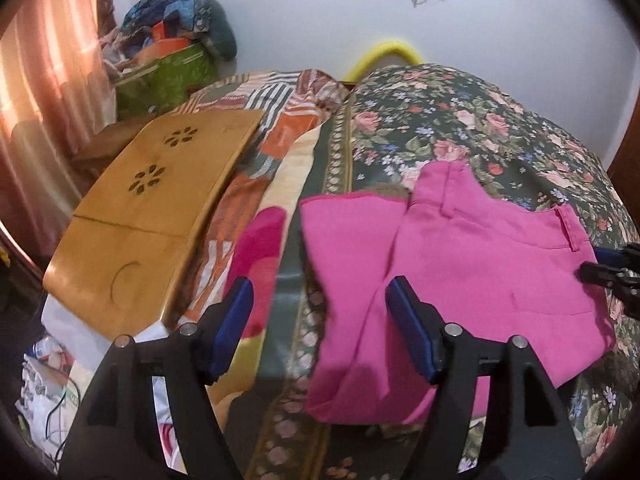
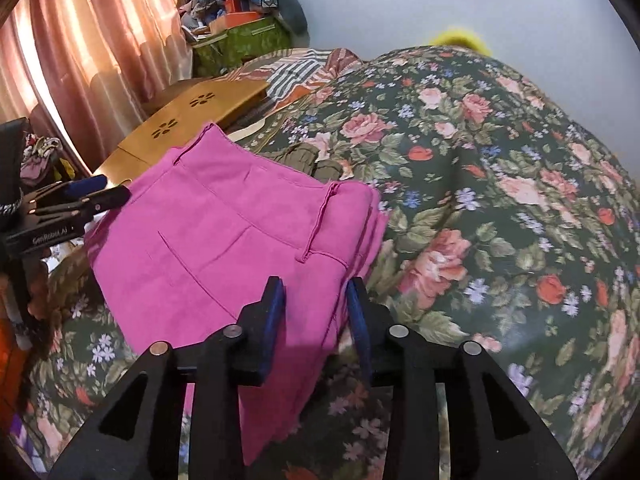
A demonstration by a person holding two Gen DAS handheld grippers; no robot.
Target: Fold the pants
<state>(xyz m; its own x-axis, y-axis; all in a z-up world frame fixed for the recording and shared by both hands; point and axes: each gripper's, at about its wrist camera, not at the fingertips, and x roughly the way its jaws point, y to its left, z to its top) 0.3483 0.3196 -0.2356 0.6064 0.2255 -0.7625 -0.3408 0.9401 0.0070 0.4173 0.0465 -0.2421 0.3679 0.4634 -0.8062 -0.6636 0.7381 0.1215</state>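
The pink pants (image 1: 460, 276) are seen folded into a compact, layered rectangle on the floral bedspread (image 1: 460, 120), with the waistband and a belt loop turned up on the top layer and a long seam running down the middle. Several stacked layers are shown at the folded edge in the right wrist view (image 2: 224, 240).

The left gripper (image 1: 320, 320) is held with its jaws wide apart; nothing is gripped between them. The near left corner of the pants lies ahead of and partly between the blue pads (image 1: 412, 336), but contact cannot be made out. A wooden lap tray (image 1: 156, 216) is seen ahead and to the left of these jaws, on a patterned blanket (image 1: 256, 152).

The right gripper (image 2: 316, 308) is held with its jaws moderately apart, over the near right edge of the pants; pink cloth is seen in the gap between the fingers, yet it is not clamped, and whether the pads touch it cannot be told. The left gripper (image 2: 80, 200) appears at the far left of this view, beside the pants' opposite edge
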